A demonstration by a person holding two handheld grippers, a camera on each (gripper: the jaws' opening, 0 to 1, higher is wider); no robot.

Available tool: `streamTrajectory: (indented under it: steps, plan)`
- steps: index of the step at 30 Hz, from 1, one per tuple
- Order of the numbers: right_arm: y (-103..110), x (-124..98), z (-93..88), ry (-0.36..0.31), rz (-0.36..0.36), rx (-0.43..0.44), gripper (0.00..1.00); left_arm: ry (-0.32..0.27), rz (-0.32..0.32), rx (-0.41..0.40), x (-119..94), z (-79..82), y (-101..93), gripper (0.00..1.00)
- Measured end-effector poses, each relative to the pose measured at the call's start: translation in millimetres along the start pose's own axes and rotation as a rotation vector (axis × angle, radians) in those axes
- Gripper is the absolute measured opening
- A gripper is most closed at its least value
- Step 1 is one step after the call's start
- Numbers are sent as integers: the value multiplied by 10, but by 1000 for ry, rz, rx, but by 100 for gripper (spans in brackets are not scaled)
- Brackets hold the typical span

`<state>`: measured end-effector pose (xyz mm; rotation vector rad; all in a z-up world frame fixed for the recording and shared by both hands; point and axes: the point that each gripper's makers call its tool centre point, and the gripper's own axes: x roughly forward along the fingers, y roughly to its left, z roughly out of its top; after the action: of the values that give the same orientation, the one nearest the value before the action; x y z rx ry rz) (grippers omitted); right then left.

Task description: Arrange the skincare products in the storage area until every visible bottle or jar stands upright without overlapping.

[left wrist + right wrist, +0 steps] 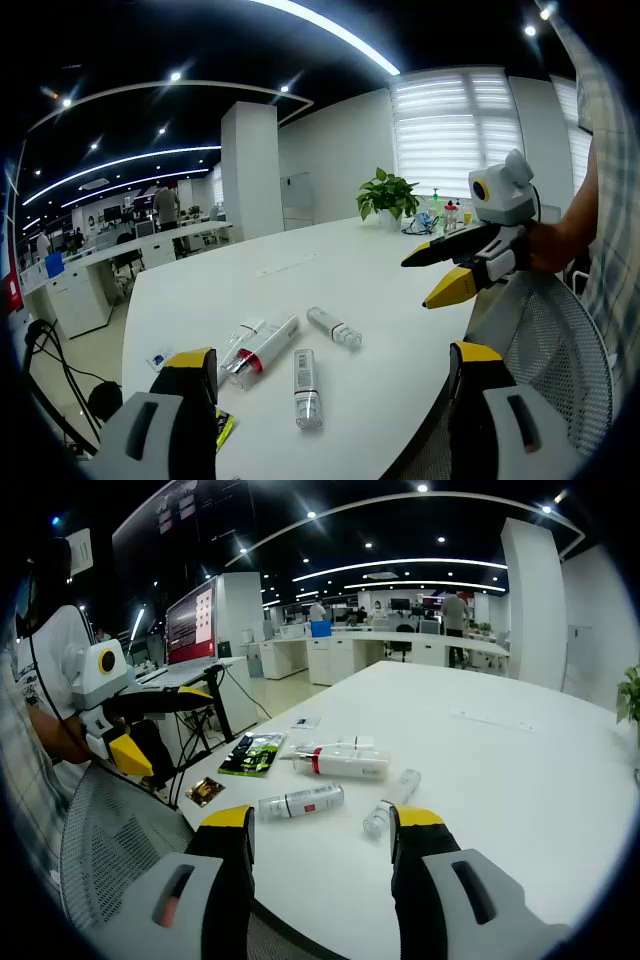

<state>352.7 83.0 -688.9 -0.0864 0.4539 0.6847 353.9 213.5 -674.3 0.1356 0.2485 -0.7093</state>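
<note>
- Four skincare items lie on their sides on the white table (330,270), none upright, grouped near the table's near edge.
- In the left gripper view, a clear bottle (306,388) with a printed label lies nearest the camera, its cap end pointing toward the table edge.
- Beside it lies a white tube with a red band (262,352), touching or just beside a second pale tube (236,343); whether they overlap is hard to tell.
- A small clear bottle (334,326) lies a little apart from these, farther in on the table.
- A dark green sachet (250,753) and a small brown packet (206,791) lie flat near the table corner, and a small card (301,722) lies beyond them.
- The labels are too small to read.
- The left gripper (330,385) has its jaws wide apart with nothing between them, above the table edge.
- The right gripper (320,830) is likewise spread wide and holds nothing, hovering above the near edge in front of the items.
- A mesh chair back (560,350) sits at the table edge, partly cut off.
- A potted plant (386,194) stands at the far end of the table.
</note>
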Motion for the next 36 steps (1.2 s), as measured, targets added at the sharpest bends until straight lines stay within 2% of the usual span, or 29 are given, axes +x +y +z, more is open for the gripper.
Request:
streamTrajectory:
  steps: [5,7,8,10,12,15,20,27,36]
  plan:
    - [-26,25,52,-39,-11,-2,81,-14,7,1,1,21,26,100]
    - [-19,25,72,-51,-11,-17,81,-1,1,2,6,0,7,100]
    - [-11,23,92,-65,-10,-50,80,-3,1,5,8,4,3,100]
    - [16,23,83,-64,0,-47,80,-5,-1,1,6,7,-2,100]
    - [57,25,53,-52,19,-34,79,6,1,-3,0,-16,-3,100]
    - [98,42,-6,-19,29,-62,77,12,-16,-18,8,-21,-39,99]
    - [122,32,-46,4,46,-45,71,11,-29,-1,11,-13,-81,98]
    - [161,44,-76,20,58,-64,65,29,-57,-4,17,-44,-140,95]
    - [179,66,-125,44,72,-53,65,47,-74,-7,23,-75,-175,94]
